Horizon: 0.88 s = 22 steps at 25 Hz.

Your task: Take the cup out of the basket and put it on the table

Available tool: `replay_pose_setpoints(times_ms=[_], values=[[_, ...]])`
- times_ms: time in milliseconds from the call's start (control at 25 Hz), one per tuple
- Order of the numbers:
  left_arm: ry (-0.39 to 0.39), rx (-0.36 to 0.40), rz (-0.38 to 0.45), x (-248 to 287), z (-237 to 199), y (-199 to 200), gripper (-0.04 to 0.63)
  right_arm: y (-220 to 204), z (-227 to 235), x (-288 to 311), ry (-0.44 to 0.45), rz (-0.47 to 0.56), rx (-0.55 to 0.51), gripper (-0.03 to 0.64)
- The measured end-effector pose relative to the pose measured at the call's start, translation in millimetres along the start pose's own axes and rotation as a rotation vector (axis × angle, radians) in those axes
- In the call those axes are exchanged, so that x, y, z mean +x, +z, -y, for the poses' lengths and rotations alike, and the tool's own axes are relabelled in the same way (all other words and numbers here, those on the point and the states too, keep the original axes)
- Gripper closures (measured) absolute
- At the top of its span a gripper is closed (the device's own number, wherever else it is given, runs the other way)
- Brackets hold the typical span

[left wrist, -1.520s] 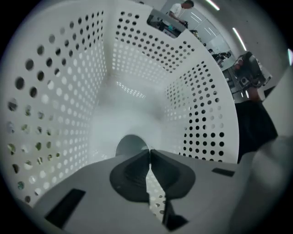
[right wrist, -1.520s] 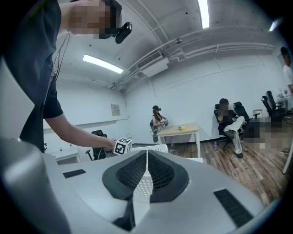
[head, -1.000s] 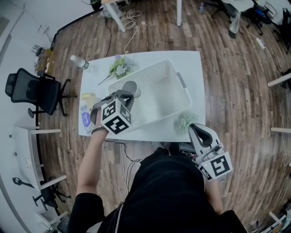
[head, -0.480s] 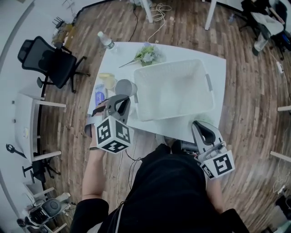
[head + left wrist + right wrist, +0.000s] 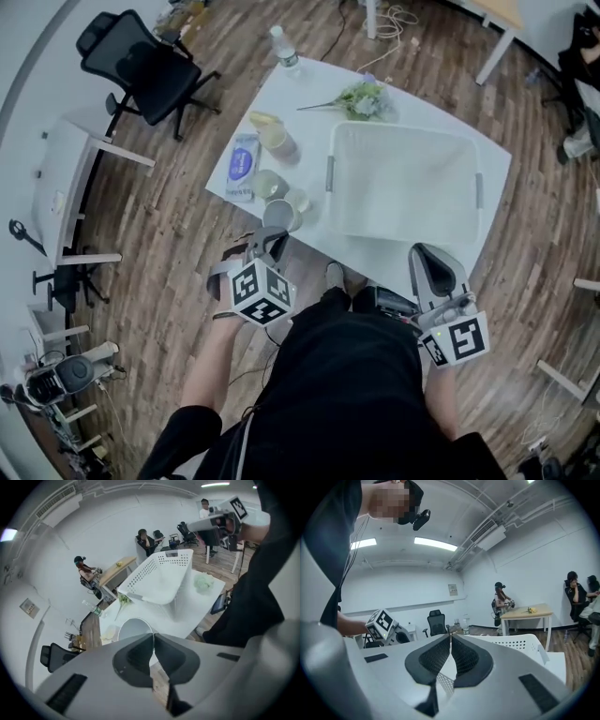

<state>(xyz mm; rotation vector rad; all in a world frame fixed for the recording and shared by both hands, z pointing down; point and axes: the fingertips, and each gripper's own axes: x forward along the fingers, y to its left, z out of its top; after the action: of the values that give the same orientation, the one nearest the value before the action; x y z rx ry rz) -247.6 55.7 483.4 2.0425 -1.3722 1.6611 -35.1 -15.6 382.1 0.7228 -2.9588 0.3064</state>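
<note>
Cup (image 5: 281, 217), wall pinched in closed left tool (image 5: 153, 637), sits at table (image 5: 309, 141) edge; released here, it could tip off. Right tool (image 5: 450, 637) closed, empty.

Bright even indoor light, ceiling strip lights (image 5: 433, 544) glaring, soft shadows, fisheye-bent edges

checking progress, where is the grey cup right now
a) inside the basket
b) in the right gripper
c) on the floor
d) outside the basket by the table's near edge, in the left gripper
d: the cup is left of the basket, over the table's near edge, with its rim pinched in the left gripper. The right gripper is shut on nothing.
</note>
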Motion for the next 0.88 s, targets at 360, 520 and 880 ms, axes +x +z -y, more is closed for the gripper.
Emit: replay_pose_setpoints(times_ms=[360, 520, 880], values=[[-0.078, 0.130, -0.035, 100, 72, -37, 0.578, 6, -12, 4, -0.022, -0.039, -0.003, 0.591], [-0.076, 0.178, -0.051, 126, 82, -42, 0.578, 4, -7, -4, -0.062, -0.038, -0.004, 0.591], [-0.004, 0.237, -0.029, 135, 78, -39, 0.577, 6, -4, -16, -0.109, -0.030, 0.001, 0.591]])
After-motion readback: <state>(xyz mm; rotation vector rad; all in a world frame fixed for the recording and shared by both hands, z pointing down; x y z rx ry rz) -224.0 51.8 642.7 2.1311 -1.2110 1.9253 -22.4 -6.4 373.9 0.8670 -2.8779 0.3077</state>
